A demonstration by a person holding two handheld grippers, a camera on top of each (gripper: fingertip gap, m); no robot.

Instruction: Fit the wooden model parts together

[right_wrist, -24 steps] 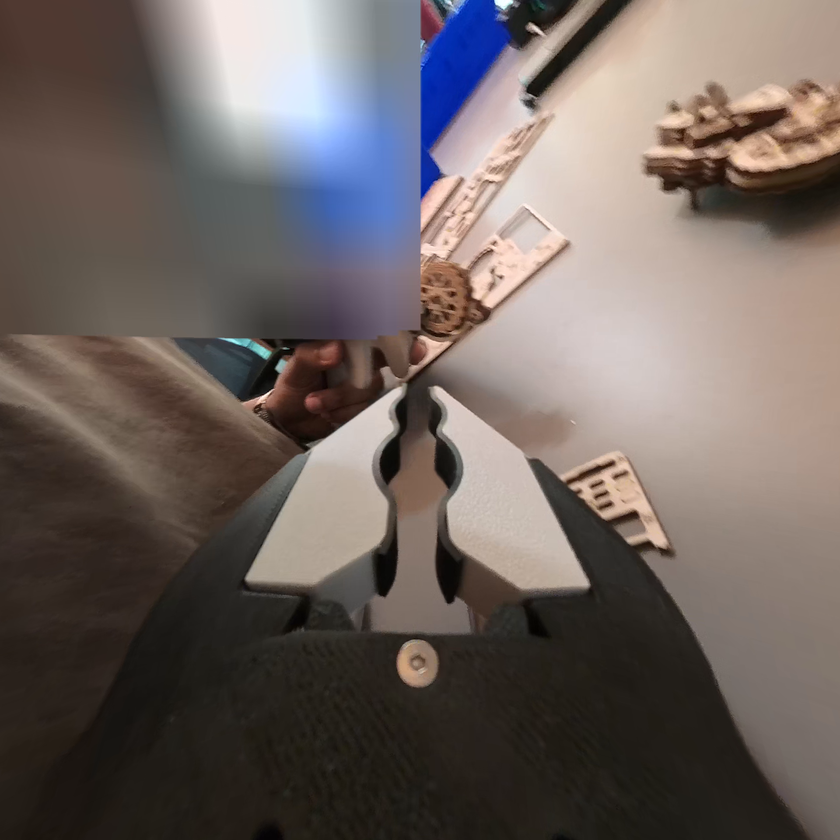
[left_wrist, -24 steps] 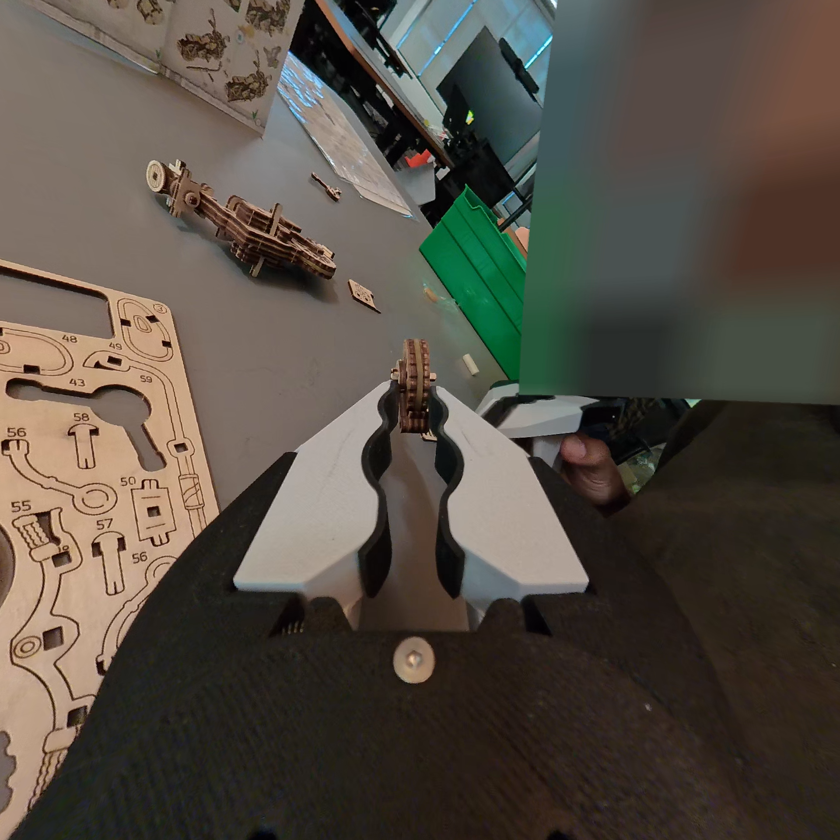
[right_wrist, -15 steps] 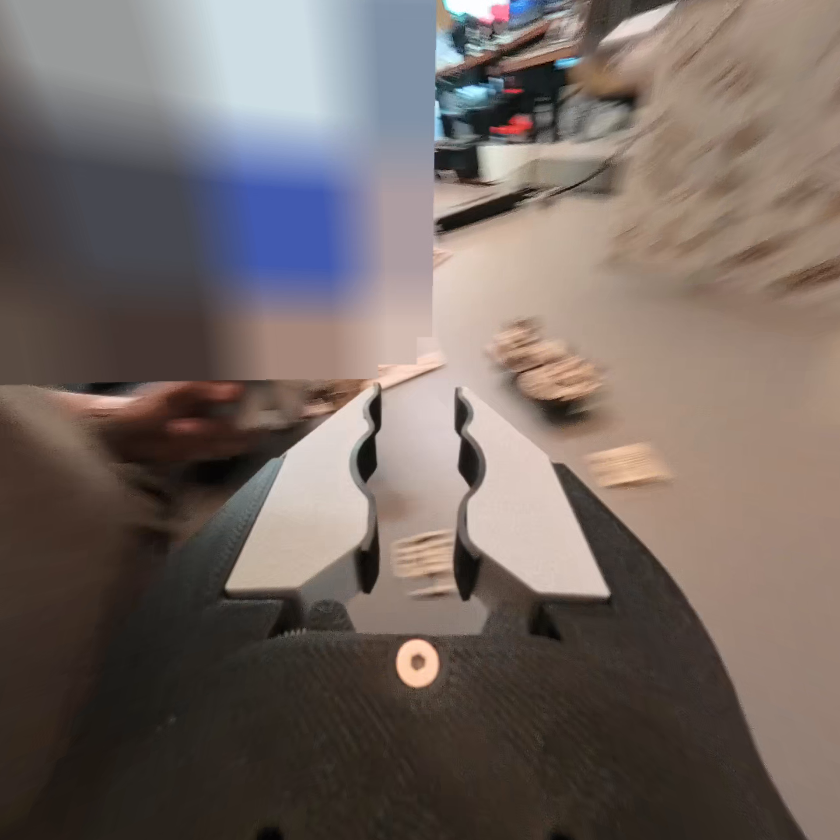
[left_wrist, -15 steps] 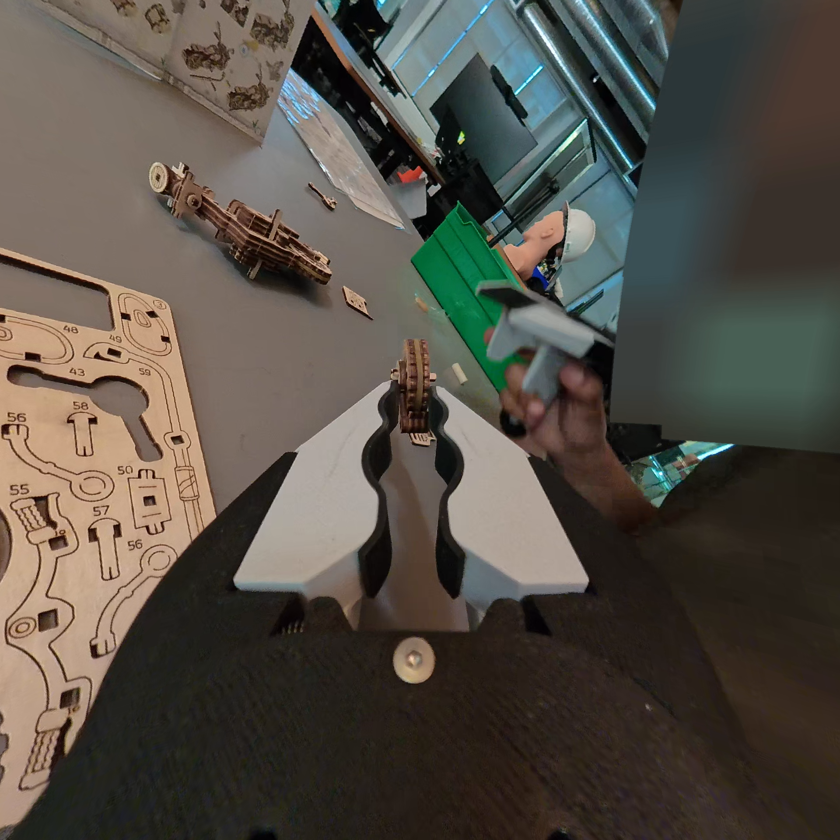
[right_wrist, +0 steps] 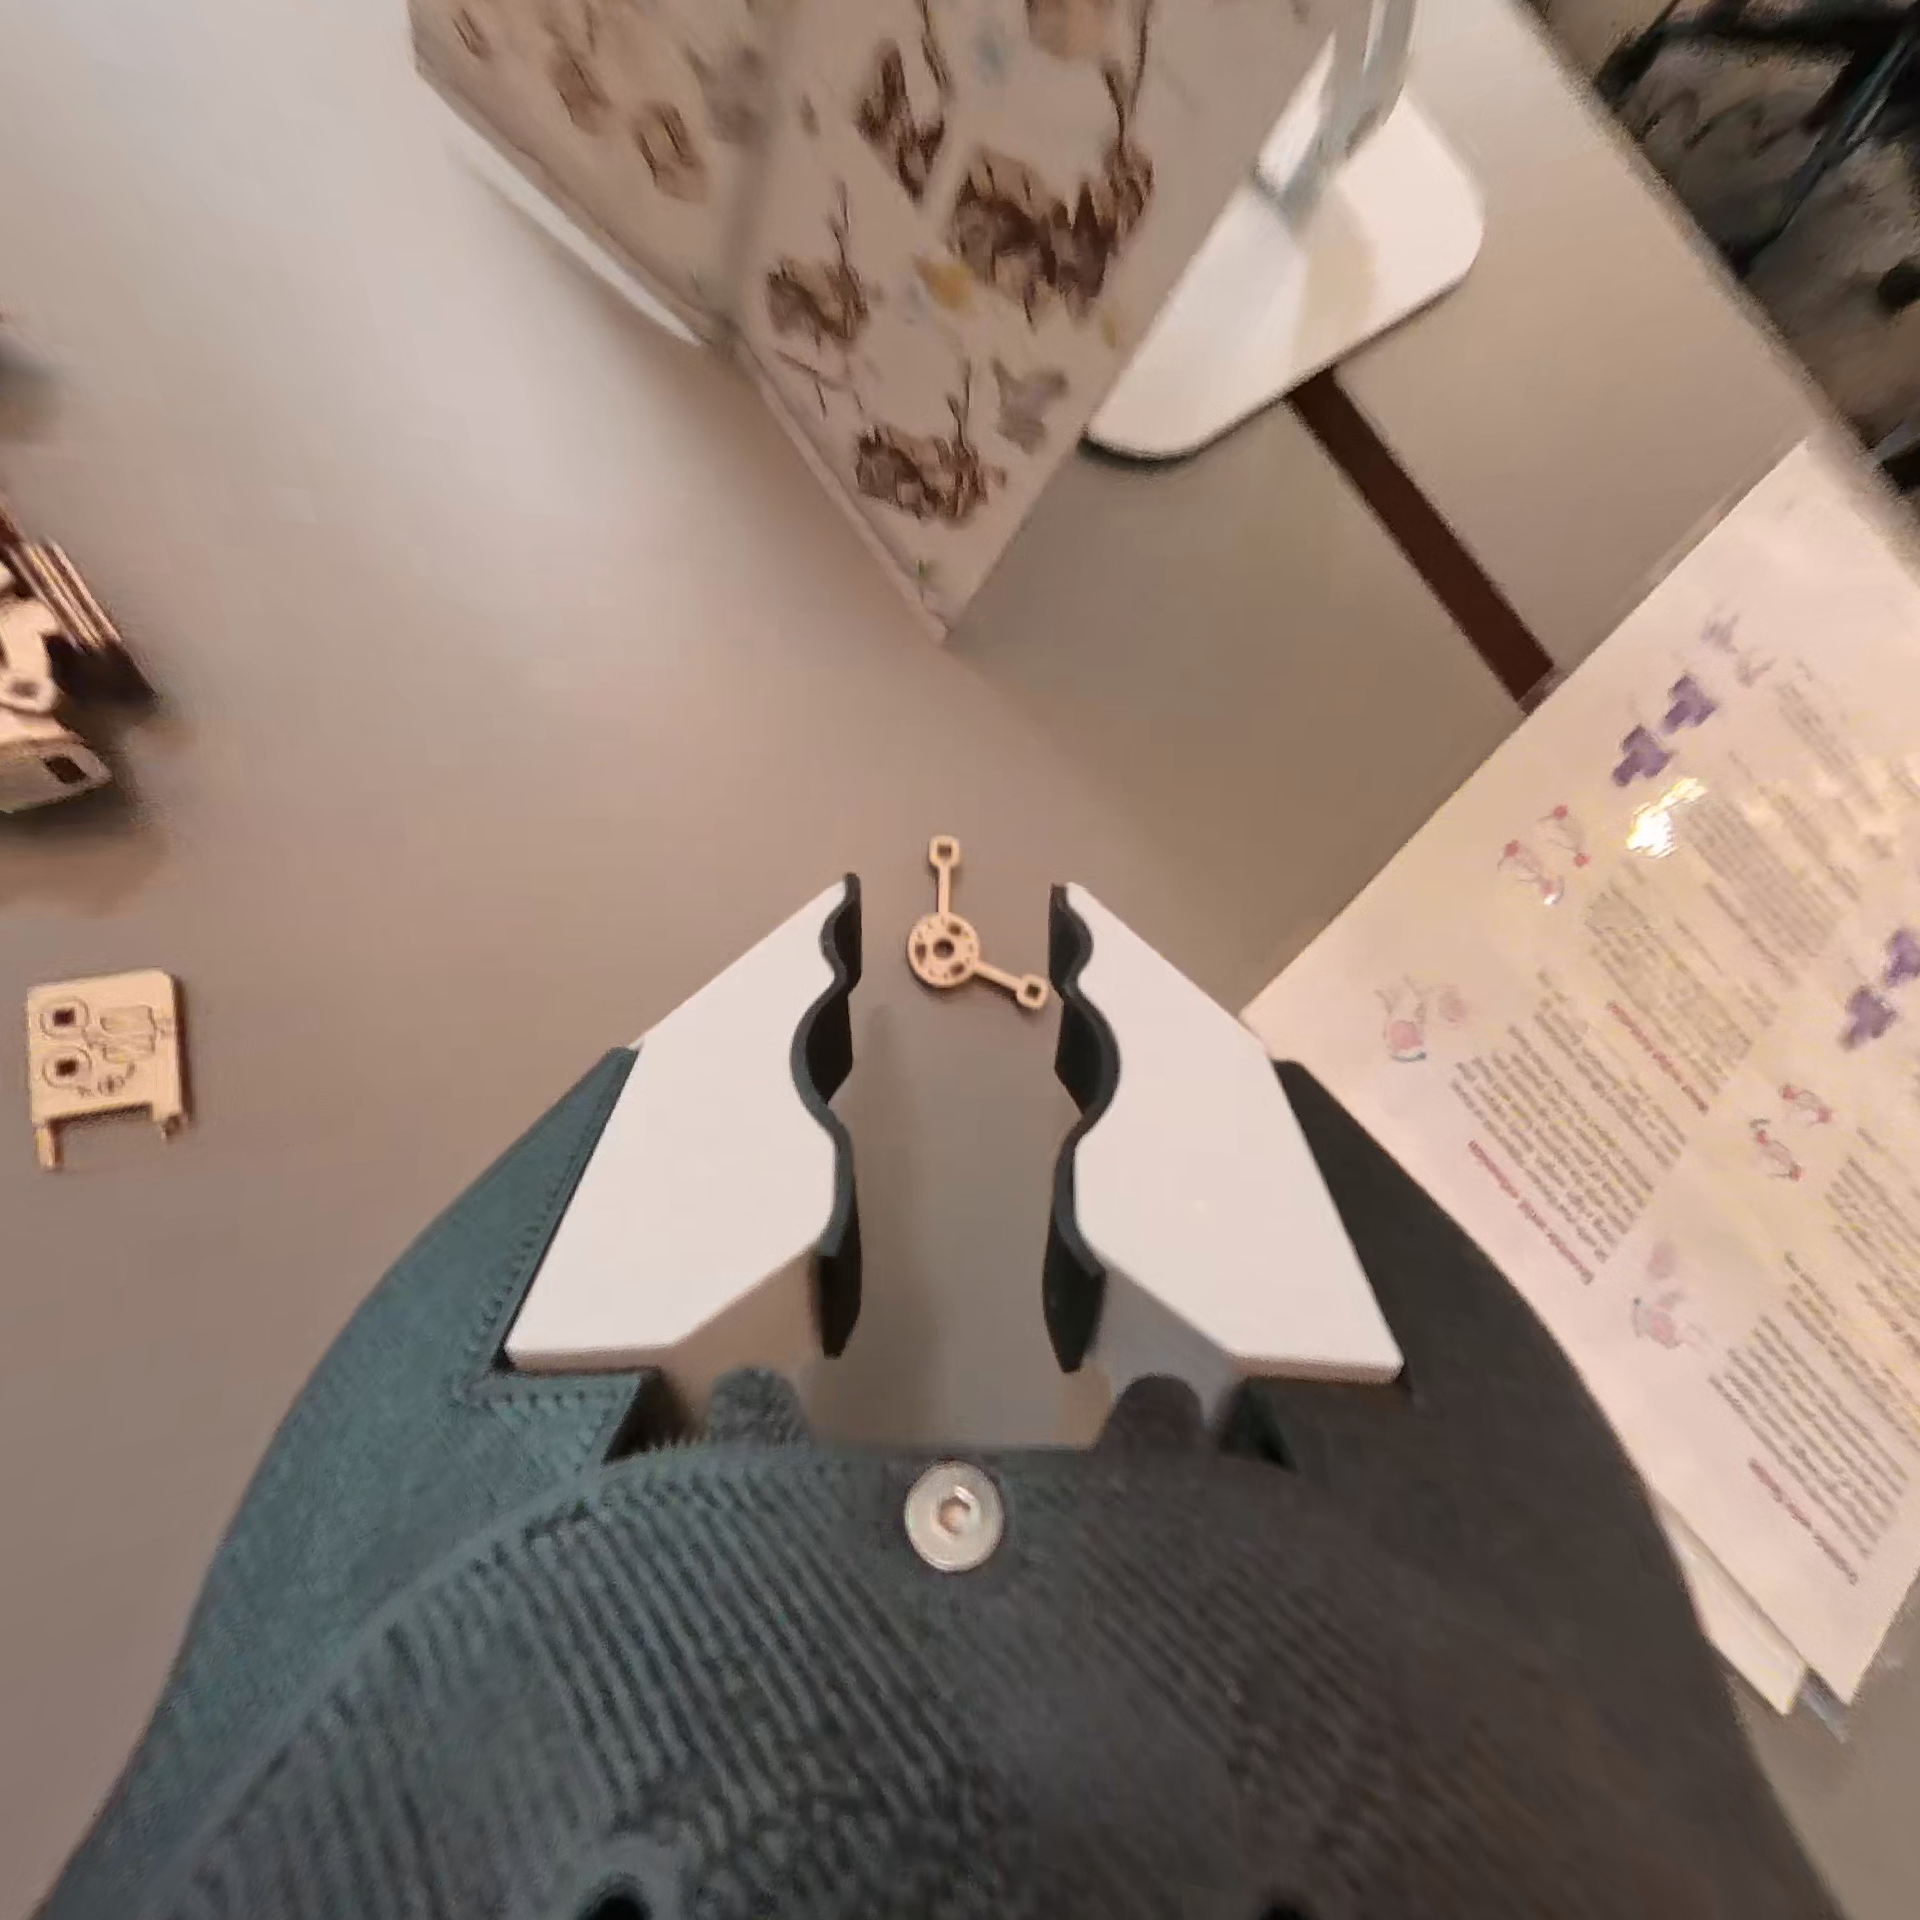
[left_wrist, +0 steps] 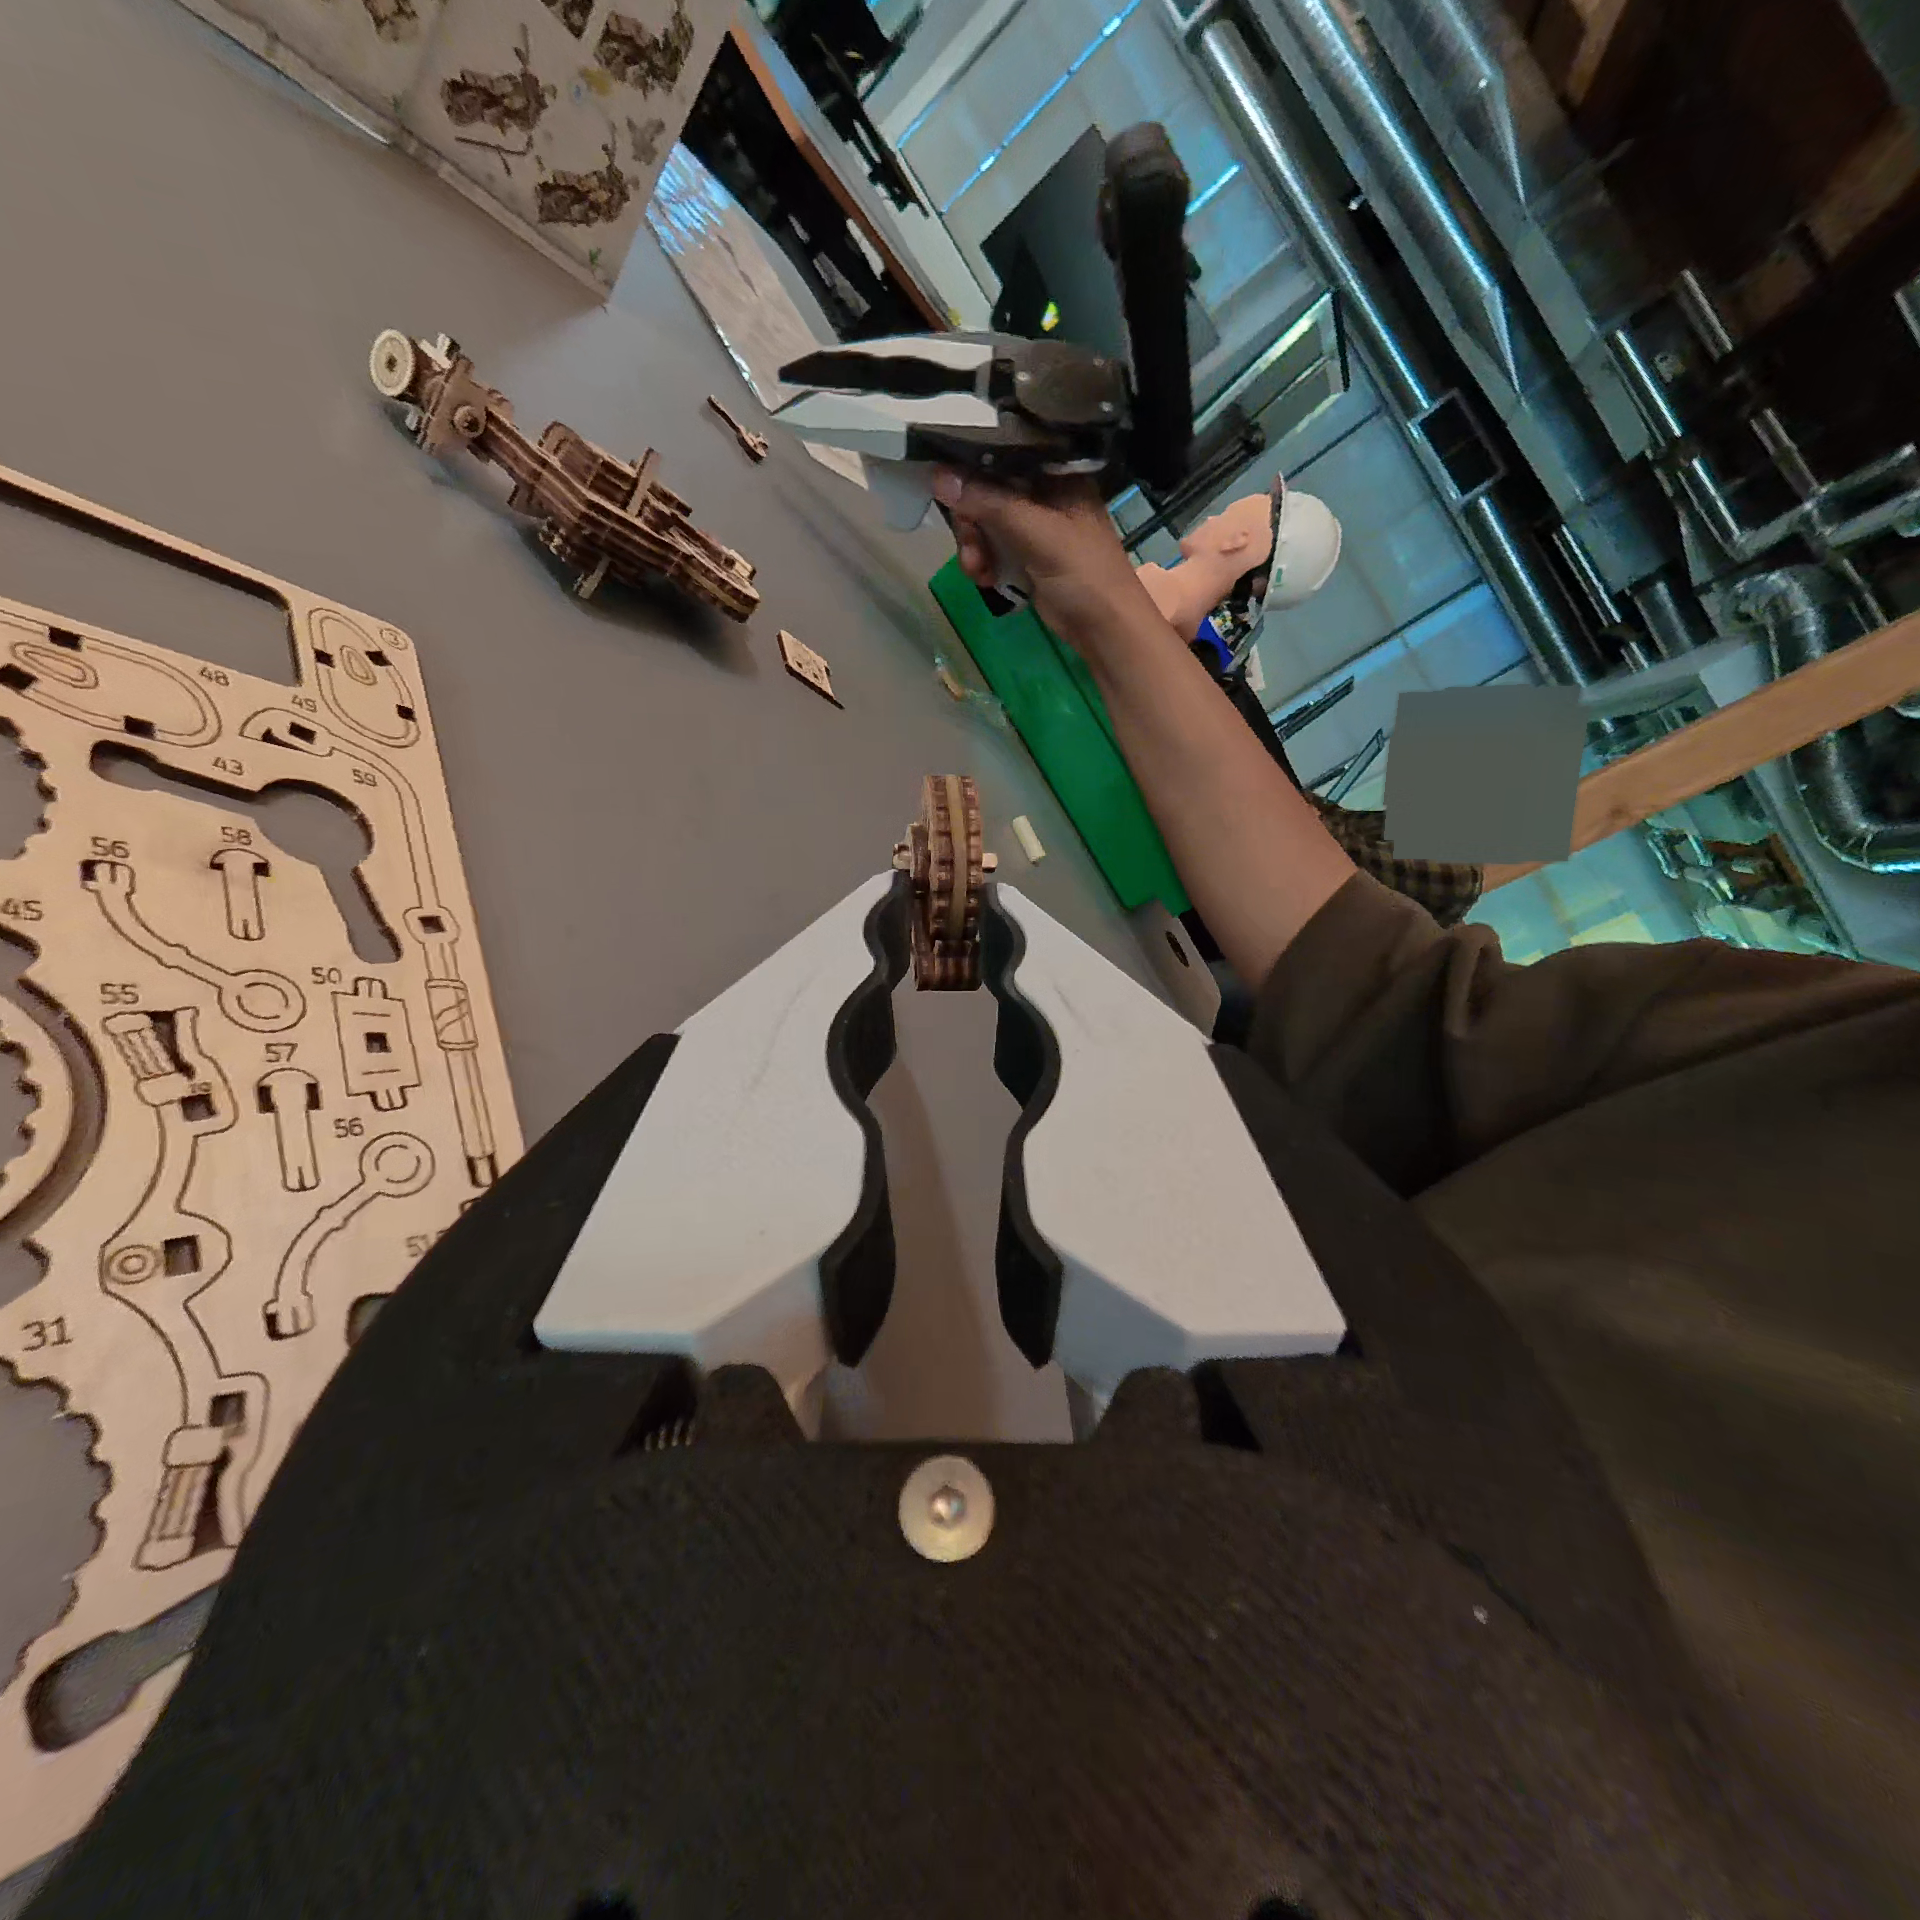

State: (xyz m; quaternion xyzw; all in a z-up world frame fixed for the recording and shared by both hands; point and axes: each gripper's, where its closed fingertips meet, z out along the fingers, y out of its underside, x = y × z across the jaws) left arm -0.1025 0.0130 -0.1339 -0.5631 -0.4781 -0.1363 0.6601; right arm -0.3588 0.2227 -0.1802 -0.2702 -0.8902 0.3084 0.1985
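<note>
My left gripper (left_wrist: 943, 902) is shut on a small wooden gear wheel (left_wrist: 948, 862), held edge-on above the grey table. A partly built wooden model (left_wrist: 582, 499) lies farther off on the table. My right gripper (right_wrist: 951, 904) is open and empty, pointing down at a small flat wooden piece, a ring with two thin arms (right_wrist: 961, 951), which lies on the table just beyond and between its fingertips. The right gripper also shows in the left wrist view (left_wrist: 810, 400), raised and open, above another small wooden piece (left_wrist: 740, 428).
A laser-cut wooden parts sheet (left_wrist: 208, 1039) lies at the left. A small square wooden piece (right_wrist: 104, 1049) lies left of my right gripper. An instruction booklet (right_wrist: 935, 281) stands behind, a printed sheet (right_wrist: 1662, 1091) at the right. A green bin (left_wrist: 1060, 727) sits past the table edge. The tips of one gripper are about 35 cm away from the tips of the other.
My right gripper has swung up and away from the left one, opened, and now points down over the small ring piece. My left gripper still holds the gear wheel in place.
</note>
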